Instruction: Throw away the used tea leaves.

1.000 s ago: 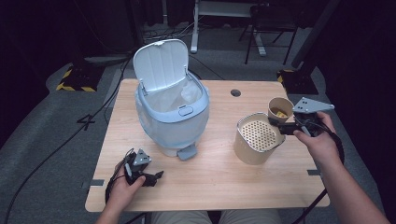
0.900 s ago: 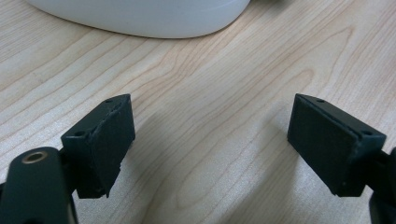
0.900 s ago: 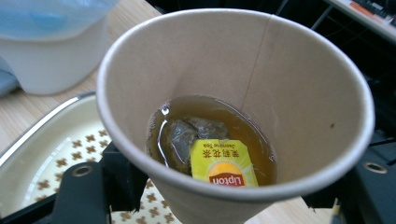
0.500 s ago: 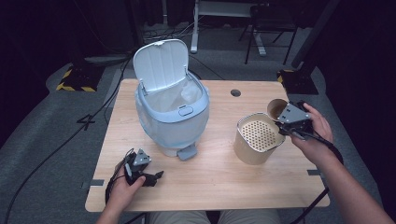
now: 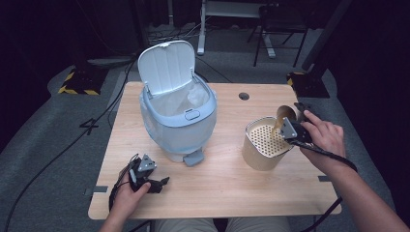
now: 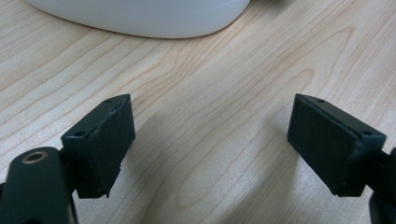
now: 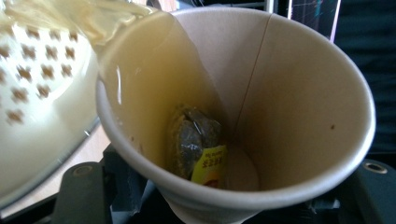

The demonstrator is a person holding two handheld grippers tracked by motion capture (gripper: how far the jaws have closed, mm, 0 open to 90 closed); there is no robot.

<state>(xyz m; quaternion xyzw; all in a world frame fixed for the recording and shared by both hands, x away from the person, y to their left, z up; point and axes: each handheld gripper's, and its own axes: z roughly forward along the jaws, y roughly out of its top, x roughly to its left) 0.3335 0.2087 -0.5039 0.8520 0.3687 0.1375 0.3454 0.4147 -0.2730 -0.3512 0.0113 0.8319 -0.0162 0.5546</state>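
My right gripper (image 5: 288, 122) is shut on a brown paper cup (image 5: 284, 113), tipped over a tan container with a perforated strainer top (image 5: 263, 141). In the right gripper view, amber tea (image 7: 109, 28) runs from the cup (image 7: 261, 84) onto the strainer (image 7: 37, 98), and a wet tea bag (image 7: 194, 140) with a yellow tag lies inside the cup. My left gripper (image 5: 161, 183) rests on the wooden table (image 5: 227, 183) near its front left, open, with nothing between its pads (image 6: 105, 140).
A pale blue pedal bin (image 5: 180, 121) with its lid (image 5: 167, 65) raised and a clear liner stands mid-table; its white base (image 6: 140, 16) lies just beyond my left jaws. A cable hole (image 5: 244, 95) is at the table's back. Dark floor, cables and chair legs surround the table.
The right hand has moved left toward the strainer container and tipped the cup, so tea now pours out. The left hand has stayed put.
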